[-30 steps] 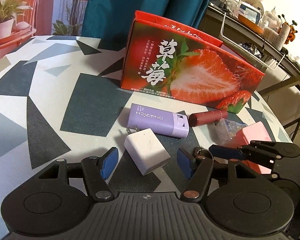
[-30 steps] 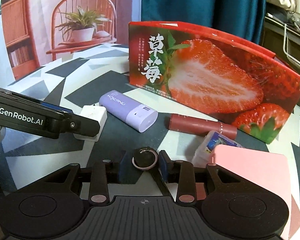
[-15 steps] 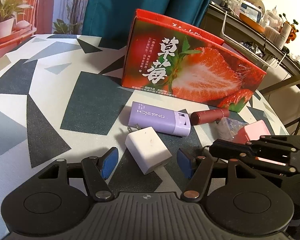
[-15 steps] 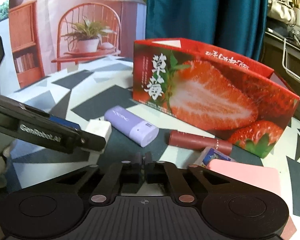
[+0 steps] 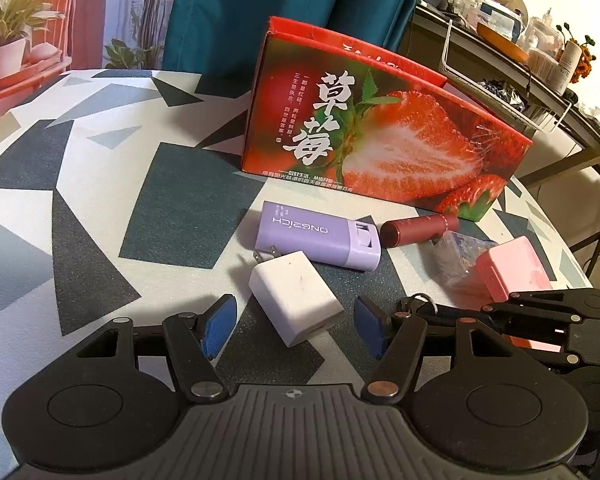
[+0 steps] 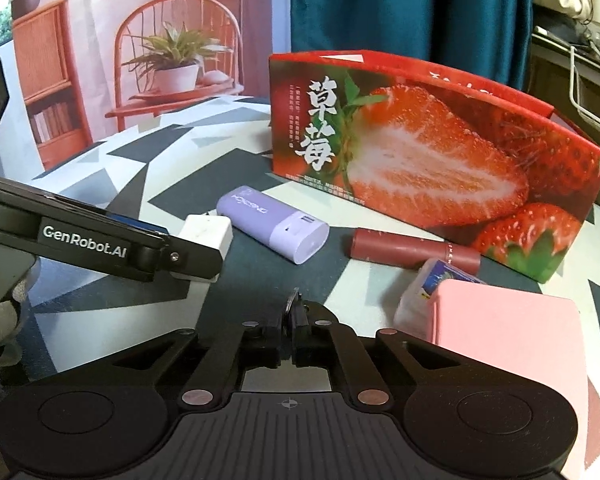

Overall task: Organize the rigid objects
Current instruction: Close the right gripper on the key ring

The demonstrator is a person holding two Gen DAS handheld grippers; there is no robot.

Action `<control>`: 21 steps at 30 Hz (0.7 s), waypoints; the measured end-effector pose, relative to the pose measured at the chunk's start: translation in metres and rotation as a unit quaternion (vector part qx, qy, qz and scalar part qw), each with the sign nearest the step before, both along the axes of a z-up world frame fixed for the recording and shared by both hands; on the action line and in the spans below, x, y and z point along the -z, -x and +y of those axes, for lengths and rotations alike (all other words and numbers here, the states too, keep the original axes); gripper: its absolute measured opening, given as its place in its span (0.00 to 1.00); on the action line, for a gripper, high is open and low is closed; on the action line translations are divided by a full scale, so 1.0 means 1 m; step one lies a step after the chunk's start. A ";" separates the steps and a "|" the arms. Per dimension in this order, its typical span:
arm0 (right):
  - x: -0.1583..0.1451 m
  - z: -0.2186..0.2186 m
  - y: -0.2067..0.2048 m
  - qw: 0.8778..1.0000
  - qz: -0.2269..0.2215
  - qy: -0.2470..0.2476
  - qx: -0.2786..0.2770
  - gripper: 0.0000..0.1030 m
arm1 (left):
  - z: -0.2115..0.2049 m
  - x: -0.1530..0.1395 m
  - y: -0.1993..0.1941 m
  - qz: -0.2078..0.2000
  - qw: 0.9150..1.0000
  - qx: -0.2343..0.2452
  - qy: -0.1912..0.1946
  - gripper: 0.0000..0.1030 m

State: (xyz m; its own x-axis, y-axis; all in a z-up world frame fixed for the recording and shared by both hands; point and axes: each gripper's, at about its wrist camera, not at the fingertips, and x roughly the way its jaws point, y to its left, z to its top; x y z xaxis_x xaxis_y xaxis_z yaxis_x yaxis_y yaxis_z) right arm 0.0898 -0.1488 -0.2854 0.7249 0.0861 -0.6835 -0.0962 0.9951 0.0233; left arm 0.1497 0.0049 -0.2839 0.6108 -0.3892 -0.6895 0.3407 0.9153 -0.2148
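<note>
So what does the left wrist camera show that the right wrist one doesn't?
Only the left wrist view shows the charger's prongs and the open left gripper around the white charger.

Only the right wrist view shows the right gripper shut on a key ring seen edge-on.

Both show the strawberry box, purple power bank, red tube and pink box.

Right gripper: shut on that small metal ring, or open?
Shut on it: right gripper has its jaws together, small metal ring edge-on between them.
</note>
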 end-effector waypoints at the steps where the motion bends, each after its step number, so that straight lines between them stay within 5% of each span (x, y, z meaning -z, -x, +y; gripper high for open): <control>1: 0.000 -0.001 0.000 1.000 0.000 0.000 0.002 0.06 | 0.000 0.000 0.000 0.000 1.000 0.000 0.000 0.65; 10: 0.003 -0.009 -0.004 1.000 -0.001 -0.020 0.024 0.08 | -0.007 0.001 0.001 -0.009 1.000 0.003 -0.015 0.65; 16: 0.003 -0.028 -0.008 0.993 0.007 -0.090 0.072 0.08 | -0.007 0.001 0.001 -0.010 1.000 0.002 -0.015 0.65; 21: 0.005 -0.029 -0.011 0.993 0.004 -0.084 0.081 0.07 | -0.008 0.002 0.001 -0.014 1.000 0.005 -0.018 0.65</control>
